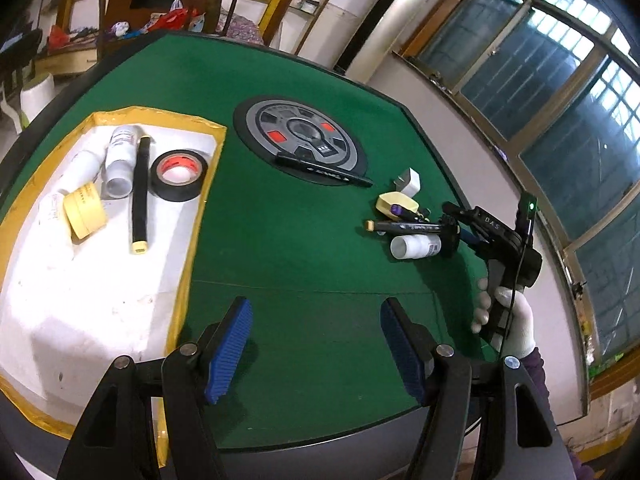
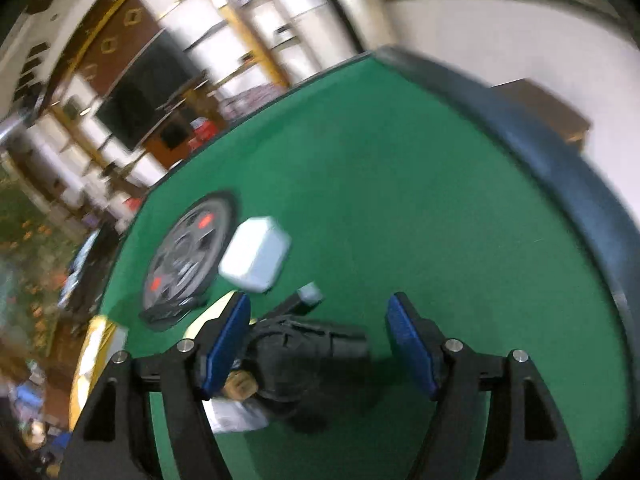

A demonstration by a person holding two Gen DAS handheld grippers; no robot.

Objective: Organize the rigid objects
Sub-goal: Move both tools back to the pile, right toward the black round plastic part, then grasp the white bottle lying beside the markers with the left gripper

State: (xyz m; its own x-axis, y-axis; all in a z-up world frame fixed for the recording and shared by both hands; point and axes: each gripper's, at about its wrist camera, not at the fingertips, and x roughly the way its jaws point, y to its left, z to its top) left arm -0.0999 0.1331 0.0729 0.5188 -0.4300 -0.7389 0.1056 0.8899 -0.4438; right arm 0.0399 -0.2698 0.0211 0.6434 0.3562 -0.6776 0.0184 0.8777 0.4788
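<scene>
Left gripper: jaws spread wide over bare green bench, holding nothing. Right gripper: jaws equally wide, empty, poised over the loose pile of markers, white bottle and white charger at the bench's right. White tray, left, holds black tape roll, yellow tape roll, two tubes, one marker. The right wrist view is motion-blurred; pile items beneath the jaws are indistinct.
</scene>
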